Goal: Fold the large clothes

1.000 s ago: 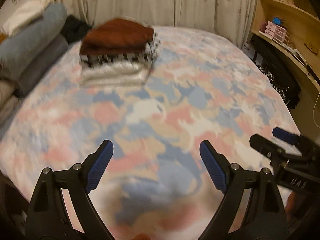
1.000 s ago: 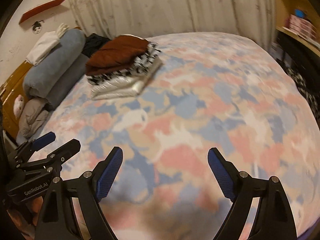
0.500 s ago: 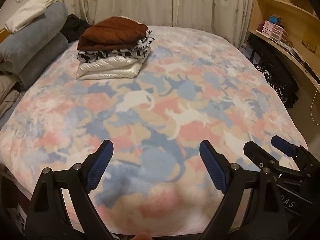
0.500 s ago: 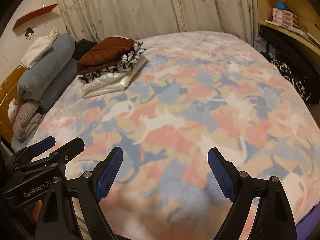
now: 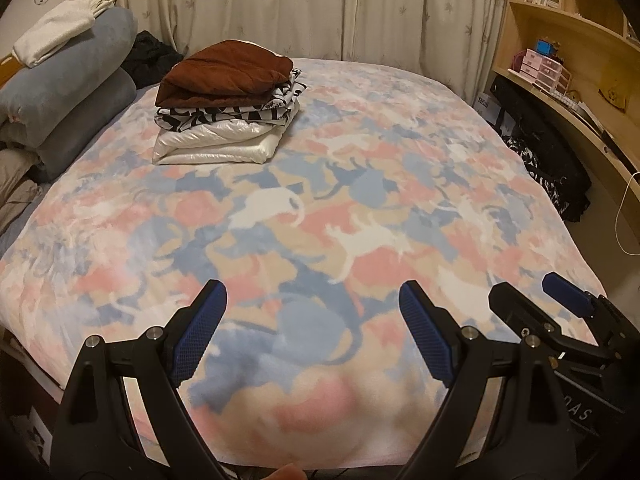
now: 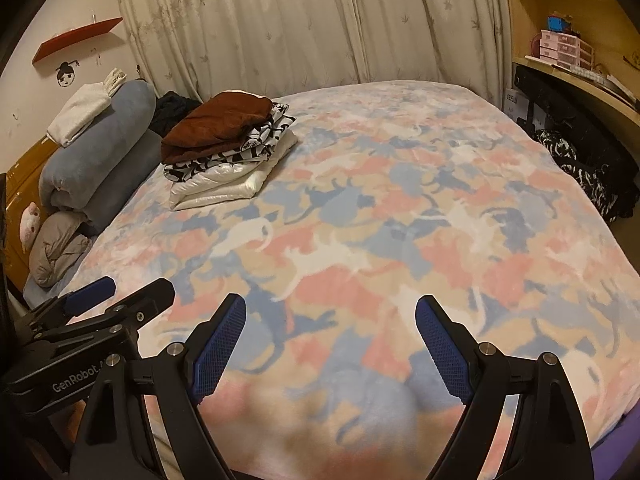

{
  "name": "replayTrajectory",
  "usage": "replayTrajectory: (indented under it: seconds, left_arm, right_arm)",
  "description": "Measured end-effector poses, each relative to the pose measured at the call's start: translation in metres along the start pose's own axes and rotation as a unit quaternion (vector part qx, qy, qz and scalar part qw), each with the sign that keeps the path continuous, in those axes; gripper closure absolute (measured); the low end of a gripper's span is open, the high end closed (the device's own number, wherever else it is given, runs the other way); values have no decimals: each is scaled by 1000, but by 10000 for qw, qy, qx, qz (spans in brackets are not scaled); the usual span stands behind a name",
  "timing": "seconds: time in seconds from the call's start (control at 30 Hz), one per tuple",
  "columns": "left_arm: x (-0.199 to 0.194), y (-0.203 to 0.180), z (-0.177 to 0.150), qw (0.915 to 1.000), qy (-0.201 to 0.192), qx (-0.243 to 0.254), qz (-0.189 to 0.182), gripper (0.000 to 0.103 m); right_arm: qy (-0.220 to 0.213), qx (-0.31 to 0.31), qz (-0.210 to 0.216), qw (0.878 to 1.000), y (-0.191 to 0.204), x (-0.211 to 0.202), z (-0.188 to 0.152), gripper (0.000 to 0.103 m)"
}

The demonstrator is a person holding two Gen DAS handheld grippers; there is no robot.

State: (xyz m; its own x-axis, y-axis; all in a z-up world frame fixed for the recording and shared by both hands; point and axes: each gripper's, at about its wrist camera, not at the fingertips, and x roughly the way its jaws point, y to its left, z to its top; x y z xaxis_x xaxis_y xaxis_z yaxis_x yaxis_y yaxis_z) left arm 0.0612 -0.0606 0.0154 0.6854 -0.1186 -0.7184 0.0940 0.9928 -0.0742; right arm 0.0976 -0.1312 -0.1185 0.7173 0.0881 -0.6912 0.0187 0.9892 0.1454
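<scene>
The left gripper [image 5: 312, 328] points toward 12 o'clock, its jaws spread wide with nothing between the blue pads [image 5: 200, 332]. The right gripper [image 6: 330, 344] sits just beside it at 3 o'clock, likewise aimed at 12 o'clock, jaws parted wide and empty.
</scene>
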Motion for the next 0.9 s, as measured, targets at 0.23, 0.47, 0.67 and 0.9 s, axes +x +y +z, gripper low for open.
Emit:
replayTrajectory:
  seconds: [0.23,0.47,0.67,0.9]
  left_arm:
    - [6,0,-2,9999,89,-13,47,16]
    - [12,0,-3,9999,159,-18,24,16]
    - [14,-1,-4,9998,201,-24,5,16]
    - [17,-3,-4,9998,216,-6,19,16]
  right_arm:
    - [40,27,31,10000,0,1,-2,15]
    - [98,59,62,9999,-5,4,-5,15]
    - [138,95,62,9998,-7,10,-6,15]
    - [137,90,70,9998,-10,10,-5,15]
